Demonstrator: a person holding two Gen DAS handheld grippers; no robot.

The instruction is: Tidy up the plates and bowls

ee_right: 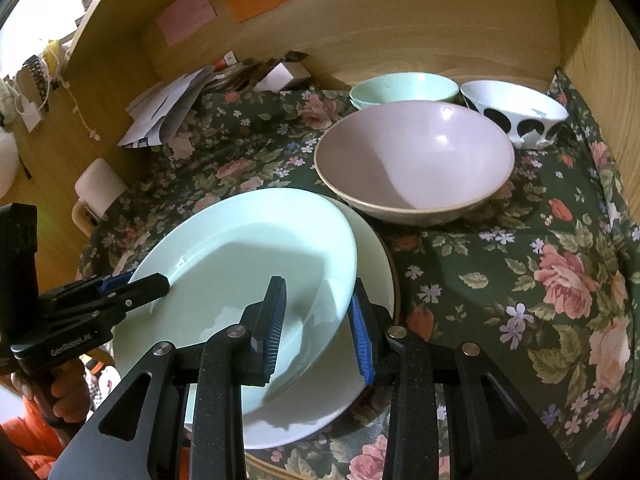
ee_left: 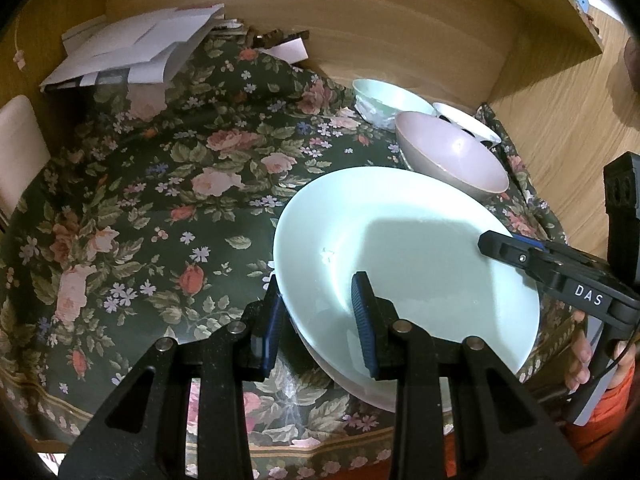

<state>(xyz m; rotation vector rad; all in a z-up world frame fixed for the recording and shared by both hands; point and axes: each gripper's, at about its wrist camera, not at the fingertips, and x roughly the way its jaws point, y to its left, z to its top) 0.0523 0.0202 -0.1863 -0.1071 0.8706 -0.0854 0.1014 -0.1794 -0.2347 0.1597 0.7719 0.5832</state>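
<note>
Mint-green plate (ee_right: pixel 224 264), pink bowl (ee_right: pixel 416 160) – dk-green floral tablecloth (ee_right: pixel 520 280), blk-spotted wht bowl (ee_right: pixel 516 114)

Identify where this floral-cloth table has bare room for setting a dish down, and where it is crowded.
Free: the wide cloth left of the pale green plate, below the white papers; also right of the plate. Crowded: the back, where the pink bowl, green bowl and spotted white bowl cluster.

We note a pale green plate (ee_right: pixel 248 264) tilted above a white plate (ee_right: pixel 372 264), with pink bowl (ee_right: pixel 416 164), green bowl (ee_right: pixel 404 86) and spotted white bowl (ee_right: pixel 516 114) clustered behind.
</note>
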